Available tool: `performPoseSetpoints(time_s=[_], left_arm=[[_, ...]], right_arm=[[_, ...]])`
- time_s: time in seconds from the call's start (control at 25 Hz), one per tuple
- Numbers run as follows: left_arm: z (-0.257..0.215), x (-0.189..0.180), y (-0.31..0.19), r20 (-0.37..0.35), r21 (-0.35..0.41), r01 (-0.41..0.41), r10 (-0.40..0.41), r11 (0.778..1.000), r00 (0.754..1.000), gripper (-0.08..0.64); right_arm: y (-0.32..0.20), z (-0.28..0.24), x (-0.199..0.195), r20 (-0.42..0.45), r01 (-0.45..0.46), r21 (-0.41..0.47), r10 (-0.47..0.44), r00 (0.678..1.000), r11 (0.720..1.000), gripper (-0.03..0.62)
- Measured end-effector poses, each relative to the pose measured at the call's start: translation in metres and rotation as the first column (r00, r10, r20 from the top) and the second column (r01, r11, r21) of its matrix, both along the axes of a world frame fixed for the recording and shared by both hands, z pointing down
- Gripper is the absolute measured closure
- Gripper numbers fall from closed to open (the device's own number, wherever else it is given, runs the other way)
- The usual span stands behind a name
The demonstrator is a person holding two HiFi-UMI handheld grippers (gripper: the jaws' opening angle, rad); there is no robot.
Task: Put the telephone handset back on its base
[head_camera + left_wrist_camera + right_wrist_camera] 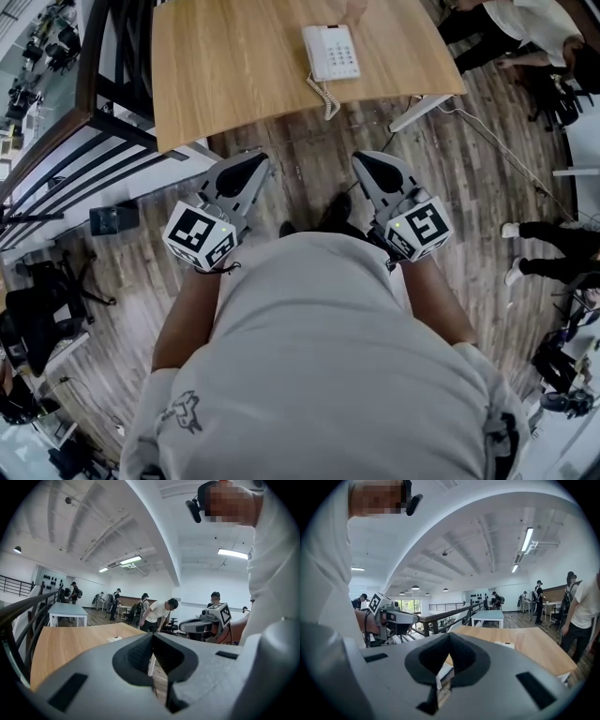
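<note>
Wooden table (pixel 234 75) carries a white telephone (pixel 334 52) near its far edge, with the coiled cord (pixel 324 97) trailing toward the near edge. The handset (pixel 312 54) seems to lie along the base's left side, but it is too small to confirm. Left hand-held gripper (pixel 246 173) and right hand-held gripper (pixel 370 169): jaws pressed together, empty, over the floor (pixel 309 155), well short of the table.
</note>
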State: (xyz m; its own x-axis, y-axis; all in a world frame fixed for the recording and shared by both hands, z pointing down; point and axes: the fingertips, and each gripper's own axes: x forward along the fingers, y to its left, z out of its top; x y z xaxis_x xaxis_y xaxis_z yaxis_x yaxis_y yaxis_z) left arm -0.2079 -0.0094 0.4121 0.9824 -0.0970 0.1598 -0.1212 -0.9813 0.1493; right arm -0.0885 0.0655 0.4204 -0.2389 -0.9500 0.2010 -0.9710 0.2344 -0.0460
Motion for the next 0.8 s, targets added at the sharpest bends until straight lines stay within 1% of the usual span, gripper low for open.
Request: performPoseSetpoints(time_s=[0.16, 0.32, 0.8], left_arm=[[-0.001, -0.013, 0.003, -0.01, -0.001, -0.003, 0.003, 1.0, 1.0, 0.554], [-0.005, -0.019, 0.006, -0.029, 0.001, -0.013, 0.013, 1.0, 1.0, 0.554], [-0.004, -0.016, 0.006, -0.024, 0.001, -0.011, 0.011, 1.0, 1.0, 0.554]], right_arm=[[0.006, -0.001, -0.015, -0.003, -0.002, -0.001, 0.002, 1.0, 1.0, 0.588], [0.007, -0.006, -0.021, -0.016, -0.006, 0.016, 0.007, 1.0, 1.0, 0.588], [0.008, -0.01, -0.02, -0.009, 0.0, 0.038, 0.0, 1.0, 0.999, 0.588]])
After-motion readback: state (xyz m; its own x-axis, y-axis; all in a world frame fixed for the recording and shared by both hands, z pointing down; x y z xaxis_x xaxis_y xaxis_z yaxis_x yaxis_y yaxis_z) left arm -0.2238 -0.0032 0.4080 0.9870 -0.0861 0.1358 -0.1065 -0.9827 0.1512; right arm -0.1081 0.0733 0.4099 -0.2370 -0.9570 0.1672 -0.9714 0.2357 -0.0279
